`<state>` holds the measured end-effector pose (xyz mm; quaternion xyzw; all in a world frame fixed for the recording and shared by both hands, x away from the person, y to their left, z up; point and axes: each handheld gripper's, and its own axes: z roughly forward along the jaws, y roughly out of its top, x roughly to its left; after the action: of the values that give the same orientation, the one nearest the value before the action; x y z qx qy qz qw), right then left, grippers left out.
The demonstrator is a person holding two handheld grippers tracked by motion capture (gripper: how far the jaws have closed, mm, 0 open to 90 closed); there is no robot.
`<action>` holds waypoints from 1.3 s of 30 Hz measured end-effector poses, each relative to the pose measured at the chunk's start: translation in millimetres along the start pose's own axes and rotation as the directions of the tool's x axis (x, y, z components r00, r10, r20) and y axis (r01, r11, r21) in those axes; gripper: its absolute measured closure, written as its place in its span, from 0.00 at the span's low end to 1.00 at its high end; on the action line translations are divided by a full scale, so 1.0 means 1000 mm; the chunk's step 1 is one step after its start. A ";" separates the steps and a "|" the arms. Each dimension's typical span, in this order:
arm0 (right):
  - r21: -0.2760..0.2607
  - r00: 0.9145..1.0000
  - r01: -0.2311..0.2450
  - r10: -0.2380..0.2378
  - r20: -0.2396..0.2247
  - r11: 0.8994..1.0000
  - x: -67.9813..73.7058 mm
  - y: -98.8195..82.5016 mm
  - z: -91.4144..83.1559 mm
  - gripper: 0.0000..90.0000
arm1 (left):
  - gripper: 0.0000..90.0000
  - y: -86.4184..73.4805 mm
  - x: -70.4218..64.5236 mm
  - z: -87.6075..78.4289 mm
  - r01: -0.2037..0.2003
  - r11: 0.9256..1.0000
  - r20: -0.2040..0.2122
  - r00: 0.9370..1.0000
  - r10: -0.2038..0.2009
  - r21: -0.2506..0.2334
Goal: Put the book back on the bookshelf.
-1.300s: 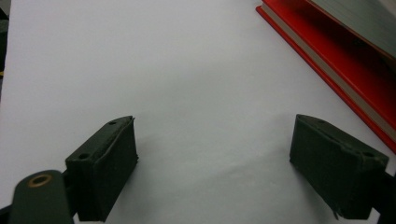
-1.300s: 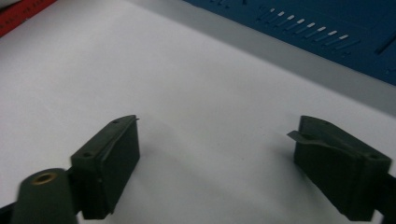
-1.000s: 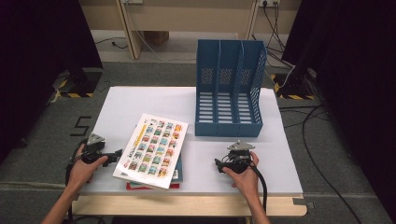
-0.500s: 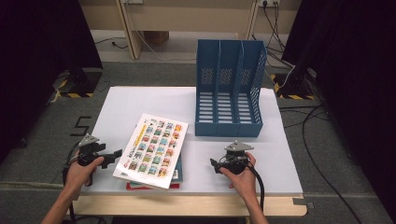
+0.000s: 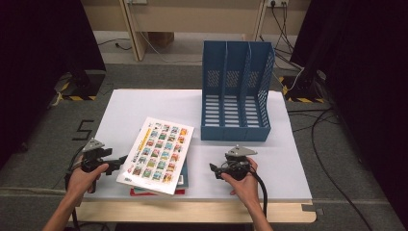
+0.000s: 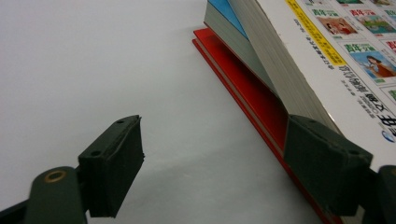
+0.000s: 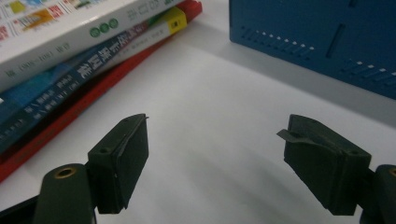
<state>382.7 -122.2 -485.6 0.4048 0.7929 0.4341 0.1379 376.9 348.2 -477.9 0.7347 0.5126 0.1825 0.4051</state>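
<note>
With my left gripper (image 5: 120,161) gaping beside the lifted top book (image 5: 158,154), which sat on the stack before the blue rack (image 5: 235,91), and my right gripper (image 5: 215,168) open too, I feared it slipping off

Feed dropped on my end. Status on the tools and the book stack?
Left tool open, jaws just closing, at the white picture-covered book; no grip. Right tool open, empty. Book's left edge tilted up. Nothing in the way.

open black pads (image 6: 114,158), stacked books (image 6: 280,60), white table (image 6: 93,56)
</note>
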 end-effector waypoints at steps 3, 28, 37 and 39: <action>-0.011 1.000 -0.013 0.013 -0.025 1.000 0.003 0.002 0.001 0.26 | 0.29 0.001 -0.002 -0.003 -0.003 1.000 0.004 1.000 0.003 0.010; -0.013 0.959 -0.119 0.112 -0.259 0.993 0.031 0.031 0.037 0.22 | 0.39 0.003 -0.038 -0.019 -0.138 0.987 0.019 0.990 0.137 0.080; 0.002 0.943 -0.161 0.155 -0.295 0.987 0.031 0.035 0.052 0.20 | 0.34 0.002 -0.049 -0.016 -0.160 0.983 0.059 0.986 0.155 0.092; 0.015 0.938 -0.170 0.166 -0.303 0.985 0.030 0.038 0.057 0.18 | 0.31 0.001 -0.050 -0.015 -0.159 0.983 0.053 0.986 0.155 0.088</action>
<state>415.4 -55.5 -484.6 0.3989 0.7647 0.5057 -0.0204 347.2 308.8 -460.5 0.7948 0.4514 0.1730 0.3669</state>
